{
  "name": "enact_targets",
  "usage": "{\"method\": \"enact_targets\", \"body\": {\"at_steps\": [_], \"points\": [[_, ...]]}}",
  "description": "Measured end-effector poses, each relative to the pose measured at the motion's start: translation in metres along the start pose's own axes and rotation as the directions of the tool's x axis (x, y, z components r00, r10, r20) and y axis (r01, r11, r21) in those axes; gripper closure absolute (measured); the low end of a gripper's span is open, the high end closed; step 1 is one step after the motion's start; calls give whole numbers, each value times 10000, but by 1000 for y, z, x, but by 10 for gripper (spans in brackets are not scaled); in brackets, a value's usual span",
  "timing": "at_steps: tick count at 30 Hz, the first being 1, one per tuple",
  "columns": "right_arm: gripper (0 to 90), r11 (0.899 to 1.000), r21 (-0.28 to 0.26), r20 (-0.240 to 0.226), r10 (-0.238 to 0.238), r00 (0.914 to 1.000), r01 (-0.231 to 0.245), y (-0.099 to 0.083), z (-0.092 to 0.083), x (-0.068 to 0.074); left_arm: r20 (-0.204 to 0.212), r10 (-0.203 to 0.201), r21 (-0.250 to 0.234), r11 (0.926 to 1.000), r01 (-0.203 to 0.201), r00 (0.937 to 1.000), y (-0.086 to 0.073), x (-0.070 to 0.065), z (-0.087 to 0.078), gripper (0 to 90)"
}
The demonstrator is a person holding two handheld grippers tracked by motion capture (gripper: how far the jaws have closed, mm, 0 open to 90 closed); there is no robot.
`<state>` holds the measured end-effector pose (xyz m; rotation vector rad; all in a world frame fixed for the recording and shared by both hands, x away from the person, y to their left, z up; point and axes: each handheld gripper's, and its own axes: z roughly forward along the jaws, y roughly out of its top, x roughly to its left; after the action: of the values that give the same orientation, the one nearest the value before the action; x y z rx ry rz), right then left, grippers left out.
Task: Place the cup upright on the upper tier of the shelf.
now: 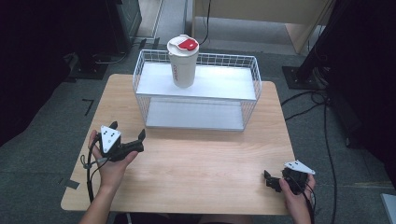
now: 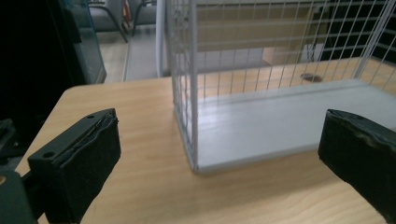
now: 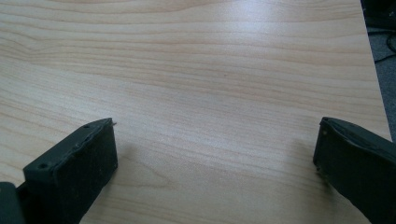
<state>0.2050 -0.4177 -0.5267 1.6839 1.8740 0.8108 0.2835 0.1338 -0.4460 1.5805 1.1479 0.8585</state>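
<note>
Right gripper poised low over bare light-wood tabletop, its two black jaws spread wide; the tabletop's edge and grey floor lie at upper right.

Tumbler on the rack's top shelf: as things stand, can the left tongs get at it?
Probably yes. The left tongs are open and empty near the rack's front left corner. The tumbler stands upright on the top shelf, its upper part above the wire rim, with nothing beside it.
</note>
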Motion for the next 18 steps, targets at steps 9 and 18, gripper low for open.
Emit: {"method": "enact_targets", "body": {"at_steps": [9, 18], "points": [[0, 10000, -9, -8, 5, 10000, -5, 0, 0, 0, -273, -166, 794, 9967, 188, 9995, -24, 16, -9, 0], [0, 10000, -2, -1, 16, 10000, -16, 0, 0, 0, -748, -172, 2064, 9779, 324, 9970, -48, 33, -16, 0]]}}
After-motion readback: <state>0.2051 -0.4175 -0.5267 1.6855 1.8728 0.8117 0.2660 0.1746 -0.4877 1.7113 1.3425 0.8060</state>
